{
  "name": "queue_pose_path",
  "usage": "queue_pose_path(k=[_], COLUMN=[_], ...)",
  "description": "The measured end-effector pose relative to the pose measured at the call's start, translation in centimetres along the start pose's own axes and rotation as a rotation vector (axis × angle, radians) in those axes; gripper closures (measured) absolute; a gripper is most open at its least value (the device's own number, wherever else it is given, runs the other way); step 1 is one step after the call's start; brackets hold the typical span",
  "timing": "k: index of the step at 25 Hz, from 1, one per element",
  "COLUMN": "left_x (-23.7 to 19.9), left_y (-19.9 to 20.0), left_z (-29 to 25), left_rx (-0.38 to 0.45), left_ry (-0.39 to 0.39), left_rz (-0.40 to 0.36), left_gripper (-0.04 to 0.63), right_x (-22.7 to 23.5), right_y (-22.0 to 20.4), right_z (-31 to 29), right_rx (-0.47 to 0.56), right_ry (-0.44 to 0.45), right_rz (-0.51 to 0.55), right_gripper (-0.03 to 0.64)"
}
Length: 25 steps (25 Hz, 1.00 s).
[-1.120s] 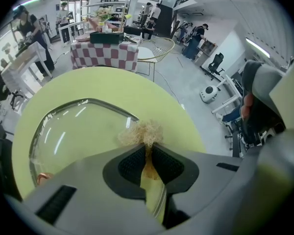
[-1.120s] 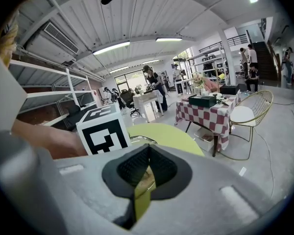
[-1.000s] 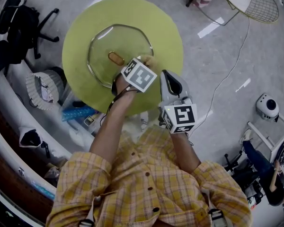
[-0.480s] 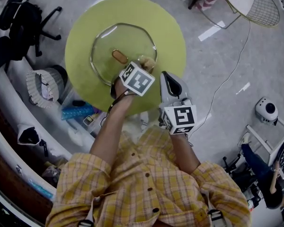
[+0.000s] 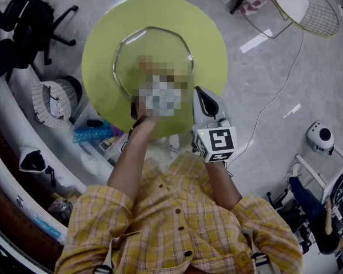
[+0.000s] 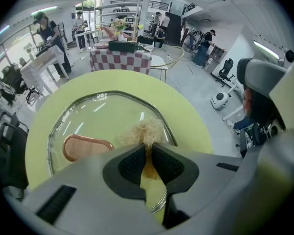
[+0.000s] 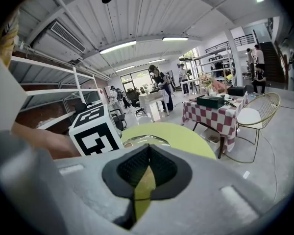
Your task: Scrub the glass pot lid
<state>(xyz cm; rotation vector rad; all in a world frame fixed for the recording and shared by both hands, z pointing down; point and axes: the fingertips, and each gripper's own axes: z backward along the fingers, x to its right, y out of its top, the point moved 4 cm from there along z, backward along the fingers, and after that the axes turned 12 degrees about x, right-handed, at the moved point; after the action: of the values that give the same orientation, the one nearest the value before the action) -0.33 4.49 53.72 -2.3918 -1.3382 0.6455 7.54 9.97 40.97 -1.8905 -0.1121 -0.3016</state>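
glass pot lid [image 5: 134,47] lies flat, dome up, near the middle of the round yellow-green table [image 5: 100,36], so its metal rim is supported all the way round and it should not rock under pressure. nothing else shows on the tabletop.

your left gripper [image 6: 148,153] reaches over the near side of the lid. its jaws are clamped on a pale, fibrous scrubber [image 6: 145,130], gripped low so that the frayed tuft sticks out past the pad tips. judgement: holding it that way lets fibre, not plastic, meet the glass. the tuft is over the glass just inside the near rim, beside the brown oval handle [image 6: 85,147] and apart from it. contact with the glass looks likely, but cannot be confirmed from these views.

your right gripper [image 7: 146,166] is pulled back at the table's near edge, jaws together with nothing between them, only tabletop seen through the slit. its camera looks past the left gripper's marker cube [image 7: 95,131] toward the lid. judgement: it is parked clear of the scrubbing stroke, so the lid is not braced and may slide if you press sideways.

step in hand: scrubbing the near part of the glass.
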Motion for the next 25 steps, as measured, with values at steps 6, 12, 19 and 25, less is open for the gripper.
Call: queue_pose_path(k=[6, 12, 19, 25], left_x=[-0.8, -1.1, -1.4, -1.3], left_y=[-0.5, -1.3, -1.8, -1.8], left_z=[0.7, 1.2, 1.4, 1.4], left_rx=[0.009, 0.005, 0.023, 0.044], left_ry=[0.025, 0.045, 0.069, 0.078], left_rz=[0.000, -0.020, -0.008, 0.019], left_gripper=[0.548, 0.548, 0.548, 0.548], right_x=[-0.5, -0.9, -1.1, -1.2], right_y=[0.2, 0.0, 0.0, -0.1], right_z=[-0.3, -0.3, -0.1, 0.2], right_rx=[0.002, 0.000, -0.004, -0.011], right_ry=[0.007, 0.014, 0.017, 0.021], right_rz=[0.006, 0.010, 0.013, 0.013], right_gripper=[0.620, 0.620, 0.620, 0.620])
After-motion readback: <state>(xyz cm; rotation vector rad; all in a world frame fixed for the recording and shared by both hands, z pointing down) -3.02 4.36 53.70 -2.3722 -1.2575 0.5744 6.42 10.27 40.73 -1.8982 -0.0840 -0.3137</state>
